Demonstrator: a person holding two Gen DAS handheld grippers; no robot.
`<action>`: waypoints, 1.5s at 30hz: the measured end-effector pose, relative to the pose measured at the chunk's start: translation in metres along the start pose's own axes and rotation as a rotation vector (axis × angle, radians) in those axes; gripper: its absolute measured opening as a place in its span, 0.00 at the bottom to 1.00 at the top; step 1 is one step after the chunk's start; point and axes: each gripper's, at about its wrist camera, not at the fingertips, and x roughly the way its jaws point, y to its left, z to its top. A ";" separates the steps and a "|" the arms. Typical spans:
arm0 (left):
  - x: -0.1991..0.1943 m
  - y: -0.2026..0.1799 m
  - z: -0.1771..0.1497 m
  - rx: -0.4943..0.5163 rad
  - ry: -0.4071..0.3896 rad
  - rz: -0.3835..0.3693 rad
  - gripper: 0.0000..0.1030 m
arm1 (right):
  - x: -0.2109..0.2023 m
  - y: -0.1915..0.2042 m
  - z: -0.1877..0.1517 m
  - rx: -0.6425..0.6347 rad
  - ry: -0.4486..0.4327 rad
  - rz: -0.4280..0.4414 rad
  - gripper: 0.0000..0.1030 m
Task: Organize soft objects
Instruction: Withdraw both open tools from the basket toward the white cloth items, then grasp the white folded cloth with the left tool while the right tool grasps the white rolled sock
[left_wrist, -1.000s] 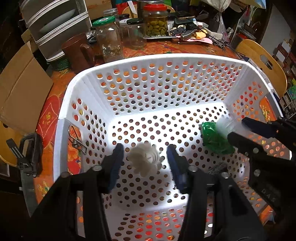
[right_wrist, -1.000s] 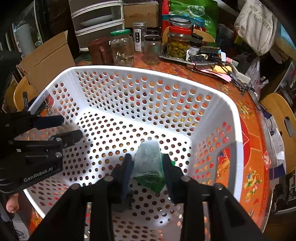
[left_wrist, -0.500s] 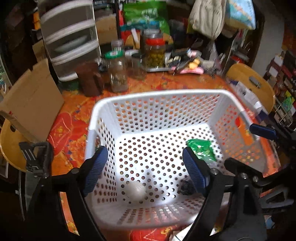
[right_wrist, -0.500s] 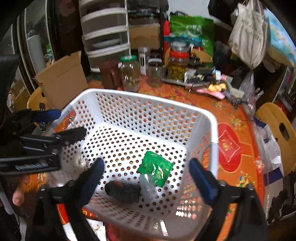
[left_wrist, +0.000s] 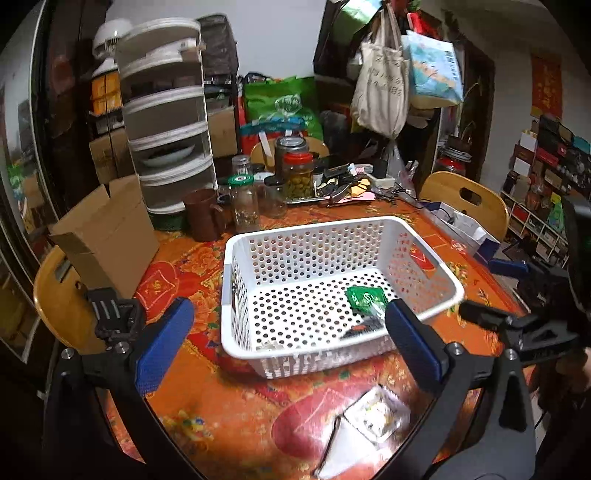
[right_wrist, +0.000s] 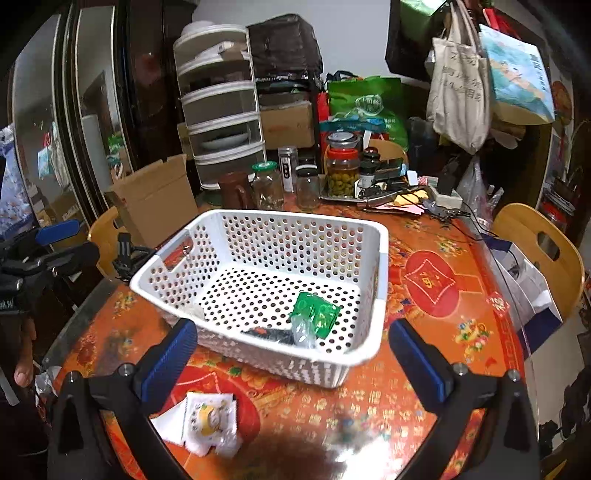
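Note:
A white perforated basket (left_wrist: 306, 230) (right_wrist: 295, 216) stands on the orange patterned table. On its floor lie a green packet (left_wrist: 364, 297) (right_wrist: 317, 308), a dark soft object (left_wrist: 364, 326) (right_wrist: 269, 334) and a small white soft object (right_wrist: 194, 312). My left gripper (left_wrist: 286, 310) hangs above the basket's near rim, its jaws opening wide with nothing between them. My right gripper (right_wrist: 291, 326) is likewise raised in front of the basket, its jaws opening and holding nothing. A white packet with a yellow print (left_wrist: 376, 413) (right_wrist: 208, 417) lies on the table near me.
Glass jars (left_wrist: 243, 201) (right_wrist: 343, 171) and a brown mug (left_wrist: 203, 216) crowd the table behind the basket. A cardboard box (left_wrist: 107, 236) stands at the left, and a tiered storage rack (right_wrist: 221, 110) beyond it. Wooden chairs (right_wrist: 539, 243) (left_wrist: 55, 291) flank the table.
Both grippers let go of their objects, the white one and the green packet, which now lie in the basket. Both opened wide and pulled up and back from the basket.

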 end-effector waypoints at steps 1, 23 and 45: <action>-0.006 -0.002 -0.007 0.011 -0.002 0.002 1.00 | -0.007 0.001 -0.005 0.002 -0.009 0.002 1.00; 0.050 -0.031 -0.207 0.065 0.215 -0.088 0.97 | 0.041 0.047 -0.167 0.010 0.131 0.124 0.57; 0.076 -0.043 -0.209 0.143 0.260 -0.158 0.63 | 0.069 0.065 -0.163 -0.038 0.148 0.120 0.25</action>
